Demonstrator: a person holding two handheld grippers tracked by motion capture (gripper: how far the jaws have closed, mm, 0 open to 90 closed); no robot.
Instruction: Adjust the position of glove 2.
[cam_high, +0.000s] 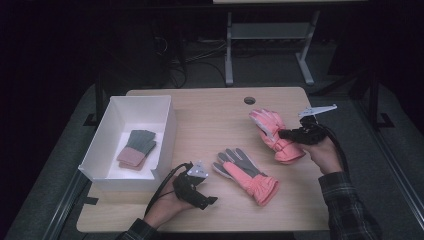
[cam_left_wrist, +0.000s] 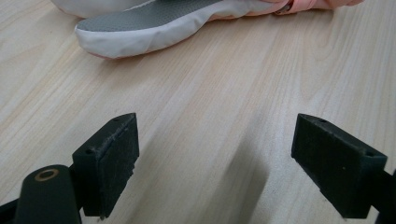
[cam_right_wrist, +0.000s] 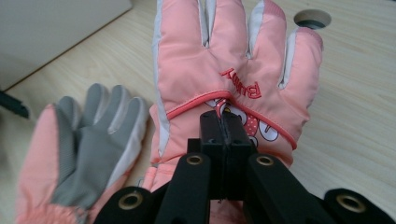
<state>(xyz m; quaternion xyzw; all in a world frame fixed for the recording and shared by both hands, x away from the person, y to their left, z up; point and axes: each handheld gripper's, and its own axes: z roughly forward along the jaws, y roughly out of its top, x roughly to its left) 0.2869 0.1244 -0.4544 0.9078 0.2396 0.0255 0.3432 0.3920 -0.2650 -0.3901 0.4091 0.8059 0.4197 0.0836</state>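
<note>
Left gripper (cam_high: 202, 196) jaws spread over bare table (cam_high: 210, 120); right gripper (cam_right_wrist: 225, 122) jaws pinching pink glove (cam_right_wrist: 233, 70).

One word on the pink glove

The word "BUNNY" is stitched in red, seen upside down, on the back of the pink glove (cam_right_wrist: 224, 70), just beyond the gripper (cam_right_wrist: 223, 122) at 12 o'clock; its middle letters are partly hidden. No other text can be read.

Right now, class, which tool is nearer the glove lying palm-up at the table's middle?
Left. The left tool sits open just beside the palm-up glove, not touching. The right tool is farther off, clamped on the other glove.
</note>
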